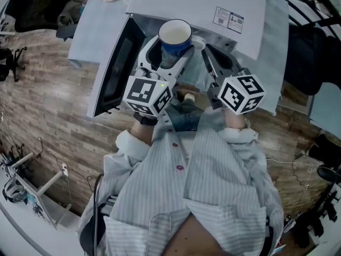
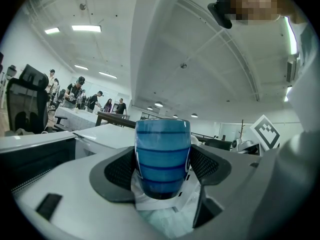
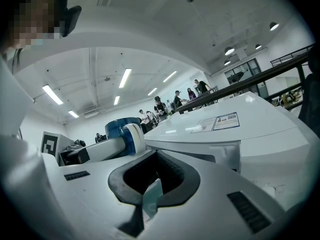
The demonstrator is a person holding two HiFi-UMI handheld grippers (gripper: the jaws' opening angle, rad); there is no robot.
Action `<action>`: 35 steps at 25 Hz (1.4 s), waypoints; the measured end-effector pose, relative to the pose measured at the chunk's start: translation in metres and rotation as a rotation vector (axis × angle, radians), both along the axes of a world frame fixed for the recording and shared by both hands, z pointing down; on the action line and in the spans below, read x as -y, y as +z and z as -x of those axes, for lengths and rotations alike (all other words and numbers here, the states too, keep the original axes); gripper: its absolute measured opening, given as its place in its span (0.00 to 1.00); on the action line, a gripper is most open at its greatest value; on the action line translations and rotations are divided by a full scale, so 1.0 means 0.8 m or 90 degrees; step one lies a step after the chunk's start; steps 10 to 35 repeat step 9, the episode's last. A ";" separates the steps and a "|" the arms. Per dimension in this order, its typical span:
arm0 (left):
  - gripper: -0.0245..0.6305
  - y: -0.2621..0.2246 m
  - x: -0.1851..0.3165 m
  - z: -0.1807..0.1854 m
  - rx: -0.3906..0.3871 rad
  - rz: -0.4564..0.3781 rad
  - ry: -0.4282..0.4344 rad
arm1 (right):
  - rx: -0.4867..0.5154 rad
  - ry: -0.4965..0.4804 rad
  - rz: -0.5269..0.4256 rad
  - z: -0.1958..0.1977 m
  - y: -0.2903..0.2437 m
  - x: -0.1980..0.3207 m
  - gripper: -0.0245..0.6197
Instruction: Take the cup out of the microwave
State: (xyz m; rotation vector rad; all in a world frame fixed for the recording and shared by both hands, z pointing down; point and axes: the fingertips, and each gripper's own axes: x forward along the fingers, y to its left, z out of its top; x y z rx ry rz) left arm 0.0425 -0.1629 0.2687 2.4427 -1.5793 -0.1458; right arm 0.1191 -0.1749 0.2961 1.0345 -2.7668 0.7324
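The left gripper [image 2: 163, 166] clamps the blue striped cup [image 1: 175, 35] upright between its pads, just outside the white microwave [image 1: 202, 4] (door [image 1: 114, 68] swung open). The right gripper [image 3: 156, 159] is closed, holding nothing.

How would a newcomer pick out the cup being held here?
Find the big white microwave with its door swung open. Just in front of it, the left hand-held gripper clamps the cup upright between dark pads. Its blue body with darker rings and white inside sets it apart from the white and grey gear around it.
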 end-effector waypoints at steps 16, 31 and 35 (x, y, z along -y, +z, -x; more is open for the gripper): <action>0.58 0.000 -0.004 0.005 -0.003 0.001 0.003 | -0.007 -0.009 0.002 0.011 0.001 -0.005 0.09; 0.58 0.000 -0.004 0.005 -0.003 0.001 0.003 | -0.007 -0.009 0.002 0.011 0.001 -0.005 0.09; 0.58 0.000 -0.004 0.005 -0.003 0.001 0.003 | -0.007 -0.009 0.002 0.011 0.001 -0.005 0.09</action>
